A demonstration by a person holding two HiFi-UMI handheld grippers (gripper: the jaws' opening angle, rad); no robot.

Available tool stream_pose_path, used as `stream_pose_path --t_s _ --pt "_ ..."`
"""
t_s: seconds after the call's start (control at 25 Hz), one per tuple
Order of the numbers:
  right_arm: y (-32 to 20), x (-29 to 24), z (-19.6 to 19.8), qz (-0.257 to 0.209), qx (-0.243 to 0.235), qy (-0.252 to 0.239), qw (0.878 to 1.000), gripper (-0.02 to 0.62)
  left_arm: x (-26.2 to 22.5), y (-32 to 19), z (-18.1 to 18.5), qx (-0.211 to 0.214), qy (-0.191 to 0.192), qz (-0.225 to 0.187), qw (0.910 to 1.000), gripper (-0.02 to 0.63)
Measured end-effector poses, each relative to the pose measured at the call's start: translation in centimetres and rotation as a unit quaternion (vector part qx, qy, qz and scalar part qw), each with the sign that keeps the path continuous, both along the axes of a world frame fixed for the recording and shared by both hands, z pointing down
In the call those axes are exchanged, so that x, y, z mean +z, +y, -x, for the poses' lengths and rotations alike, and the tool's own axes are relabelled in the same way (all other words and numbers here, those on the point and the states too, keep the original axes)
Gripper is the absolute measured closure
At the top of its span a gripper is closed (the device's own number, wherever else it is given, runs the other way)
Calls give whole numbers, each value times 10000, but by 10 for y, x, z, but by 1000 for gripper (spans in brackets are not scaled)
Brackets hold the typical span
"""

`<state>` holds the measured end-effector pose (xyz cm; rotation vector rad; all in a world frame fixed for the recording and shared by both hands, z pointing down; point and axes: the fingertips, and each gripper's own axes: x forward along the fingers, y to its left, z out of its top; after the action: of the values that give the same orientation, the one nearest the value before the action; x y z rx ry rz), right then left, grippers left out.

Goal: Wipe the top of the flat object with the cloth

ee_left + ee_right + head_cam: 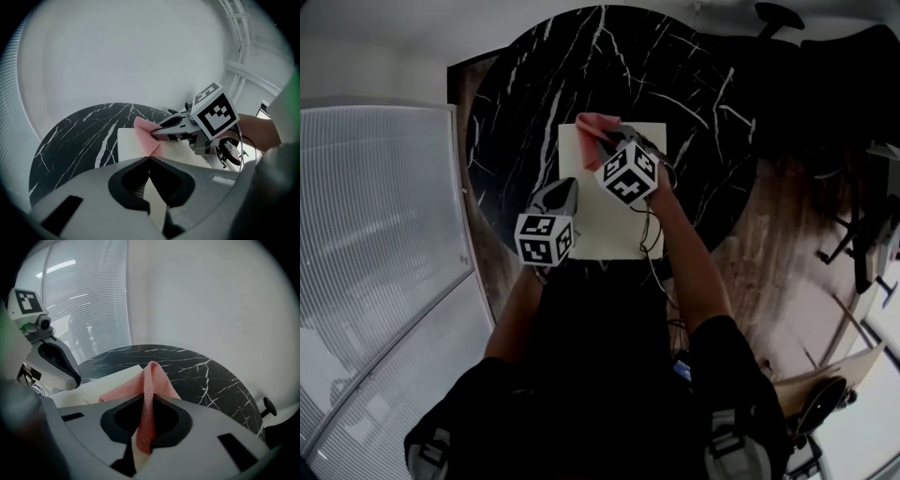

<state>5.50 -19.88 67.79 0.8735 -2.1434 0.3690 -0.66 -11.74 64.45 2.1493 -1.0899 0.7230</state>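
Now the right gripper [614, 141] pinches the cloth [592, 124], left gripper [565, 190] closed on nothing, so best drag it flat across the whole board [609, 230].

On my feed I see a round black bench [511, 94] veined with white, and lying flat on it, on the side nearest me, a pale square flat object [605, 230] whose near edge sits close to the bench's rim.
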Motion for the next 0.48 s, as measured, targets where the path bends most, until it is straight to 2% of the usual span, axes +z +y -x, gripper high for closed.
stream_pose_path --t_s 0.48 --pt "5 1 -26 21 249 -2 9997 566 -3 -1 -22 264 -5 -72 9996 606"
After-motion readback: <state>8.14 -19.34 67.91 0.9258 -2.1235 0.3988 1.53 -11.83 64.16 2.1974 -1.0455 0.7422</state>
